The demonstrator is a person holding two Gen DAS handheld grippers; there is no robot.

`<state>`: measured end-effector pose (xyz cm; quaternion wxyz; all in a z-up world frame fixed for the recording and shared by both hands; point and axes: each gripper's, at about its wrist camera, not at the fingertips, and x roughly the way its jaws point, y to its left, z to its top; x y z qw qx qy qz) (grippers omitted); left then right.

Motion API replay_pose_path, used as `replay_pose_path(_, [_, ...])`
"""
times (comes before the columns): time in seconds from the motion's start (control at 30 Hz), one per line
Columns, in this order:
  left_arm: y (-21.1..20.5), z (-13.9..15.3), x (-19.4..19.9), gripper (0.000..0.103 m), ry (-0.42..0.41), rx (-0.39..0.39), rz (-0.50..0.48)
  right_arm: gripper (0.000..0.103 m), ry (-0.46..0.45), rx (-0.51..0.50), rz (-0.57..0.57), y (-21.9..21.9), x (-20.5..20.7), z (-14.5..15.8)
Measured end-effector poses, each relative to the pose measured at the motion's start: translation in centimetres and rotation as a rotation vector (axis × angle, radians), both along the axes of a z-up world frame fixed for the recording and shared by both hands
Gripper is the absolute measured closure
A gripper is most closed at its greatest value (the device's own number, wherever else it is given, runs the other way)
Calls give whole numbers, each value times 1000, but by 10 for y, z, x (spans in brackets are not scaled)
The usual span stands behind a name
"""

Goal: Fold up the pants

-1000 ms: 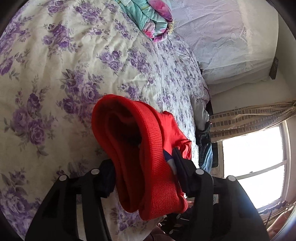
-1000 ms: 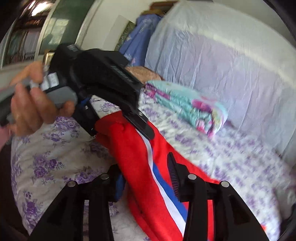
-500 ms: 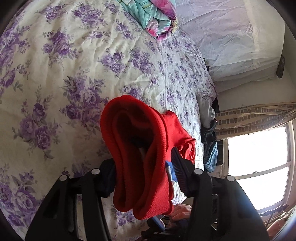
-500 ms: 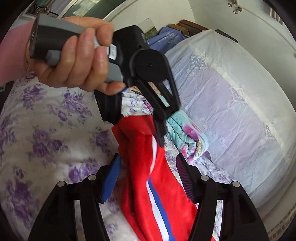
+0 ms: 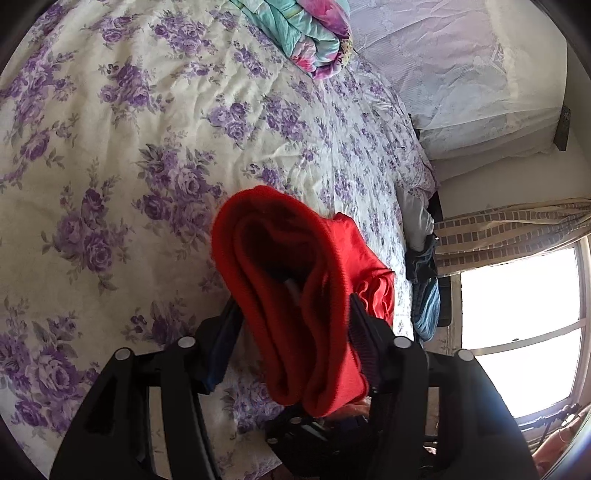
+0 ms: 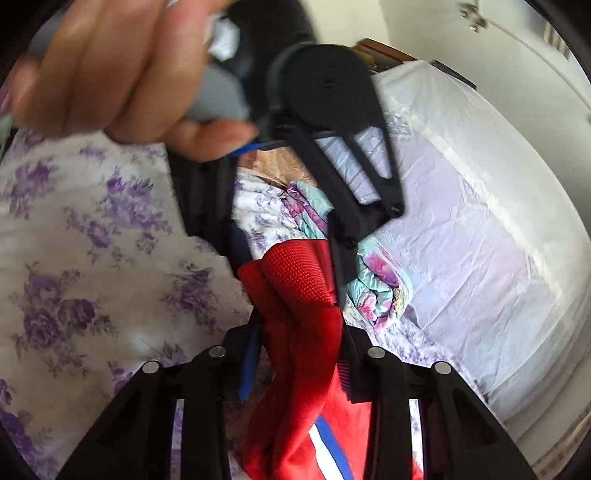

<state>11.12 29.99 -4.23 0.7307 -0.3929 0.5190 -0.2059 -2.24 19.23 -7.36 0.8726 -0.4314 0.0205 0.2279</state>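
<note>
Both grippers are on the red pants at once; the left gripper has just spread its jaws, and the ribbed waistband hangs bunched between them, pressed against the right-hand pad while the left-hand pad stands just clear; the right gripper has just drawn its jaws together onto the cloth right below, both pads squeezing the red fabric above the white and blue stripe. I'd call the folding barely begun; the pants are lifted in a rumpled bundle above the flowered bedspread, with no neat fold to be seen; laying flat and doubling over are all left. A rolled teal quilt lies well apart near the headboard; a hand grips the left tool's handle; the spread below looks open enough.
</note>
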Motion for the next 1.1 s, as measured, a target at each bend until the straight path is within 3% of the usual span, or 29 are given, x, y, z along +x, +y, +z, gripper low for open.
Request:
replay_pose_path(0.03, [1, 0, -1, 29, 1, 10, 14, 69, 3, 10, 1, -2, 2, 2])
replay_pose_path(0.2, [-3, -7, 1, 26, 21, -99, -4, 69, 4, 41, 19, -12, 1, 8])
replay_pose_path(0.27, [-7, -7, 2, 34, 16, -97, -11, 68, 2, 54, 20, -15, -6, 8])
replay_pose_path(0.3, [-11, -7, 3, 51, 16, -96, -23, 68, 2, 59, 21, -18, -7, 9])
replay_pose_path(0.33, [-13, -8, 3, 57, 17, -114, -34, 68, 9, 66, 22, -20, -5, 10])
replay_pose_path(0.43, [-19, -3, 2, 62, 3, -108, -33, 68, 17, 87, 20, -28, -6, 10])
replay_pose_path(0.7, [-47, 30, -1, 63, -62, -79, -28, 68, -3, 191, -3, -61, -9, 26])
replay_pose_path(0.9, [-100, 55, 13, 63, -128, -78, -92, 68, -23, 285, -83, -103, -4, 41])
replay_pose_path(1.1, [-181, 61, 39, 63, -149, -82, -213, 68, 0, 396, -222, -177, -1, 49])
